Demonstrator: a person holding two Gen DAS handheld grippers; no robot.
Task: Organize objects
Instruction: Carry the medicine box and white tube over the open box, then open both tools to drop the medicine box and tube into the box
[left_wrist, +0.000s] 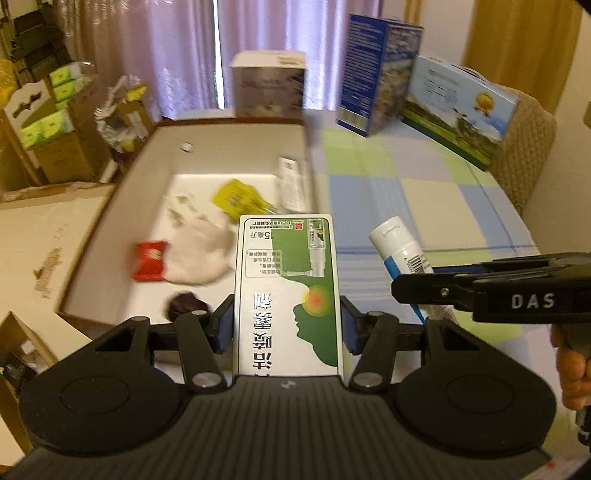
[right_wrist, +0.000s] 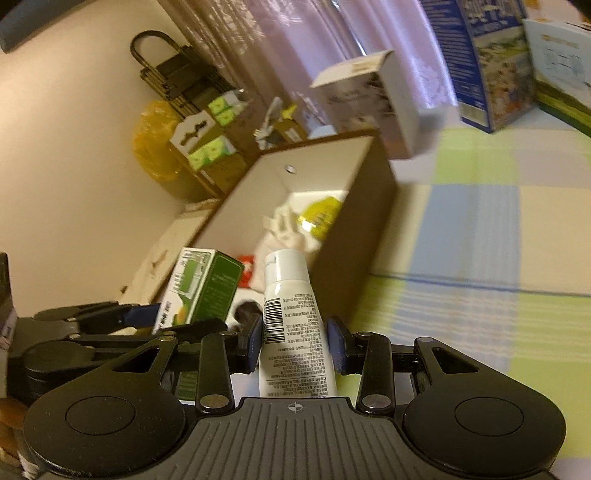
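My left gripper (left_wrist: 287, 325) is shut on a green and white medicine box (left_wrist: 286, 291), held over the near right corner of an open white-lined cardboard box (left_wrist: 122, 206). My right gripper (right_wrist: 295, 345) is shut on a white tube (right_wrist: 291, 325) with a barcode, just right of the left gripper; the tube (left_wrist: 399, 251) and right gripper also show in the left wrist view. The medicine box (right_wrist: 201, 291) shows at left in the right wrist view. Inside the cardboard box (right_wrist: 354, 221) lie a red packet (left_wrist: 149, 260), a white cloth (left_wrist: 201, 251), a yellow packet (left_wrist: 236, 199) and a dark round thing (left_wrist: 186, 304).
A checked tablecloth (left_wrist: 406, 184) covers the table to the right. A grey-white carton (left_wrist: 269, 85), a blue carton (left_wrist: 376, 70) and a landscape-printed carton (left_wrist: 458, 110) stand at the back. Cardboard boxes with green packs (left_wrist: 44, 122) sit on the floor at left.
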